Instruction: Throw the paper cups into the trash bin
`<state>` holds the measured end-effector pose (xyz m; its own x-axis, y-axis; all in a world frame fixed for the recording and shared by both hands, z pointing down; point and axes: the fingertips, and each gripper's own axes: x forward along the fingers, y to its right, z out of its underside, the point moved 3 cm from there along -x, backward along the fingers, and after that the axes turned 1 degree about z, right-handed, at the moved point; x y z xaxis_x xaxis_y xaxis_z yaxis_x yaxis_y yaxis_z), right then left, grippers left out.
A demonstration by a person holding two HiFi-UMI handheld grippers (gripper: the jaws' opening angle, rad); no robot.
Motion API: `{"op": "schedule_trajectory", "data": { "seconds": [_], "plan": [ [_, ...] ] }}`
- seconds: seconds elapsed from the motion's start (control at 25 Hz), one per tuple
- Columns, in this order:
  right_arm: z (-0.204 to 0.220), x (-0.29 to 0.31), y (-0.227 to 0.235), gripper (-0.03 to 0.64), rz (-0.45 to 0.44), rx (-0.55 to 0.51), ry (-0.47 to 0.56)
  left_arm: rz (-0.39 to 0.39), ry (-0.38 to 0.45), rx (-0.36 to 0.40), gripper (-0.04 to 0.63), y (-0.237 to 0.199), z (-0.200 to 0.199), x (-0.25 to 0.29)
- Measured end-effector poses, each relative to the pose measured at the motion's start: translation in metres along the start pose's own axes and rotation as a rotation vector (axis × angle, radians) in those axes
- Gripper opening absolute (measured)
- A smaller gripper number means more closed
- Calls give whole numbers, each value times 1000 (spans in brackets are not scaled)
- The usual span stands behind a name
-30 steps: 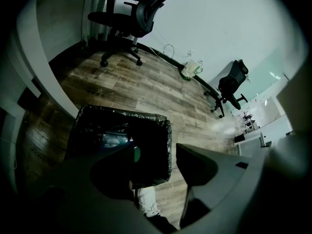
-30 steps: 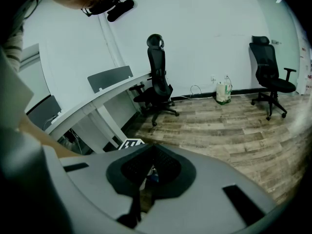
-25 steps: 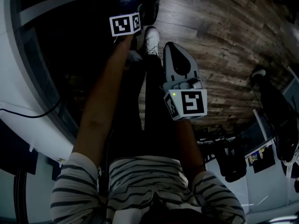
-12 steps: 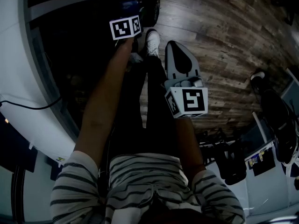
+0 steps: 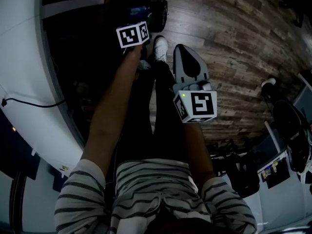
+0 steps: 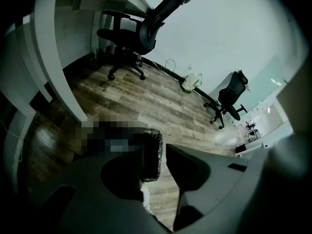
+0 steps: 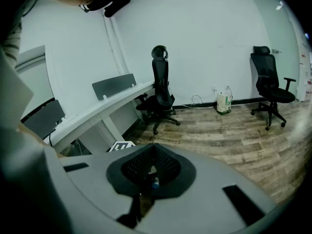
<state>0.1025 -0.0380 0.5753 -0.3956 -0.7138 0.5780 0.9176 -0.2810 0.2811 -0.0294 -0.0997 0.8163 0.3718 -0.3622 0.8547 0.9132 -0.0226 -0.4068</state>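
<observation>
Standing person seen from above, with a gripper in each hand, on a wood-plank floor beside a curved white desk.

(a) The left gripper is held out on a straight arm, pointing steeply down. Its jaws stand partly apart and have just been closing, with nothing between them and the pads bare.

(b) The trash bin, lined with a black bag, stands on the floor near the desk's dark underside. It is just past the left gripper in the head view. In the left gripper view it shows through the gap between the jaws, below and beyond them and touching neither. Its inside is too dark to show what it holds, and a mosaic patch covers part of it there. No view lets a paper cup be made out.

(c) The right gripper is held nearer the body, over the person's right leg and well apart from the bin. Its jaws are pressed together and hold nothing.

(d) A white shoe rests on the floor between the two grippers, near the bin.

(e) A striped shirt fills the lower part of the head view.

(f) Two black office chairs stand farther off, one at the desk and one by the far wall.
</observation>
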Motion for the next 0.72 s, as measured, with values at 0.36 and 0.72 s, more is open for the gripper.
{"op": "schedule_trajectory", "data": {
  "seconds": [0.36,0.72],
  "plan": [
    [-13,-12,-3,17,1,-20,27,24,60,2,115,14,-14,-27],
    [-34,-31,-13,17,-8,-45,62,36,129,17,70,28,-27,-76]
  ]
}}
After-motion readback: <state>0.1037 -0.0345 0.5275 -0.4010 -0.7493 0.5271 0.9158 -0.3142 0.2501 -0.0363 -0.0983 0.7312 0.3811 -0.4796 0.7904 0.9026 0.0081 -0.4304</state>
